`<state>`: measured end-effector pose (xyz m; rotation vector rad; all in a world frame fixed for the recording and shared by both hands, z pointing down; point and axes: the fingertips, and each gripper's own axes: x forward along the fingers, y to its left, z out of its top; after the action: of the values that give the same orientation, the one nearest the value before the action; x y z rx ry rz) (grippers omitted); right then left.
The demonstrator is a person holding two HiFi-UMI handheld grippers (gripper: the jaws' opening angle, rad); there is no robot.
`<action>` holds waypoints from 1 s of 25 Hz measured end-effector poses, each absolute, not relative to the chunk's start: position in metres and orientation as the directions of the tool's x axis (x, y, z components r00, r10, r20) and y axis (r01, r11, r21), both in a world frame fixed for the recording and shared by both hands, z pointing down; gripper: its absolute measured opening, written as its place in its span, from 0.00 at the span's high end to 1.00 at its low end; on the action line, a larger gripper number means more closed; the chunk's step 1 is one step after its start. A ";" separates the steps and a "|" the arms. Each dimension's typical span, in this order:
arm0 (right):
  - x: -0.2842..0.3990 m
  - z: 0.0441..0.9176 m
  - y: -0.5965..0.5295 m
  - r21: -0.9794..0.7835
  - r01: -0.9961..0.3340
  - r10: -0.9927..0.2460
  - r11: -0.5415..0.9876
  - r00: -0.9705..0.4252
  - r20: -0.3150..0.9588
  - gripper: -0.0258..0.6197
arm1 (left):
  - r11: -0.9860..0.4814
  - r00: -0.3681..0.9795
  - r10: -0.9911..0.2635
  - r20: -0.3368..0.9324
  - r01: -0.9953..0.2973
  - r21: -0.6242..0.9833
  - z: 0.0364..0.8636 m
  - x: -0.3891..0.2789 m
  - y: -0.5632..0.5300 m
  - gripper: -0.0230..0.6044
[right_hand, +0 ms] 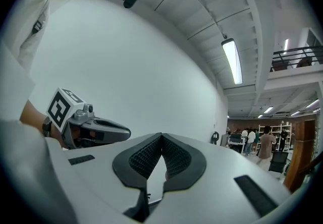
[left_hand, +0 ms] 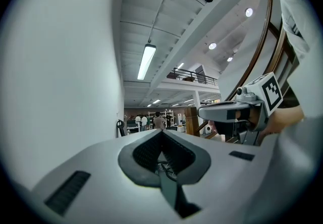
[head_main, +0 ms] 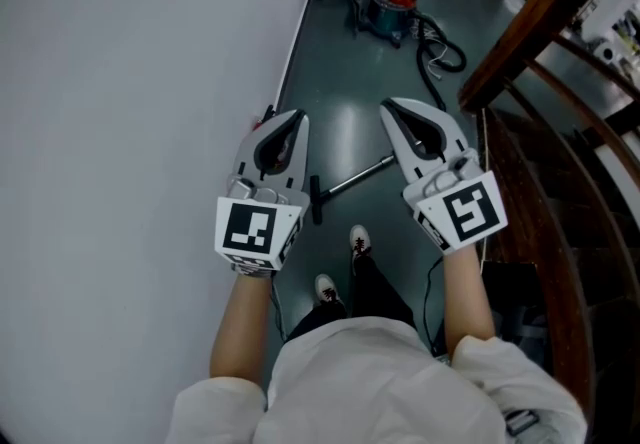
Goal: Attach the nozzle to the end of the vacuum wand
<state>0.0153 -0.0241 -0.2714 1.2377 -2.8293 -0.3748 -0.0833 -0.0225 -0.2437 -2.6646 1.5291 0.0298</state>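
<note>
- Head view: your left gripper (head_main: pixel 292 122) has its jaws closed tip to tip with nothing in them. It hangs in the air and touches nothing, above the floor's (head_main: pixel 340 82) edge along the white wall (head_main: pixel 120 82).
- Head view: your right gripper (head_main: pixel 396 112) is closed and empty too, level with the left one and apart from it, on the side of the wooden stair railing (head_main: pixel 520 27).
- Head view: the vacuum wand (head_main: pixel 355 177) lies flat on the floor below the gap between your grippers, just ahead of your shoes (head_main: pixel 358 240). Its long axis slants from lower left to upper right, and the upper end passes behind your right gripper.
- Head view: the black nozzle (head_main: pixel 315 200) sits crosswise at the wand's lower-left end and touches it; you cannot tell from here whether it is locked on.
- Head view: a red vacuum cleaner (head_main: pixel 390 0) and its hose (head_main: pixel 445 52) stand far up the floor, well apart from the wand.
- Left gripper view: your left gripper's (left_hand: pixel 162 132) ribbed pads meet at the tip and clamp nothing. It points level along the wall, with your right gripper (left_hand: pixel 222 112) beside it. The wand is out of sight here.
- Right gripper view: your right gripper's (right_hand: pixel 161 136) pads are pressed together and hold nothing. Your left gripper (right_hand: pixel 123 131) shows beside it against the wall, and people (right_hand: pixel 265 142) stand far off.
</note>
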 end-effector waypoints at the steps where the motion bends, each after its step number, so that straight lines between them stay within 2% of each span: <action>1: 0.013 -0.274 -0.017 0.232 -0.720 -0.728 0.654 -0.683 -0.068 0.92 | -0.503 0.505 -0.861 -0.057 -0.863 -0.047 -0.247 -0.084 -0.016 0.96; 25: 0.002 -0.300 0.045 0.247 -0.720 -0.730 0.648 -0.680 -0.066 0.92 | -0.504 0.510 -0.857 -0.066 -0.859 -0.094 -0.273 -0.083 0.047 0.96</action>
<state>0.0016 0.0449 -0.3001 1.2392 -2.8163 -0.3958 -0.0826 0.0465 -0.2731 -2.6288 1.4998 0.0159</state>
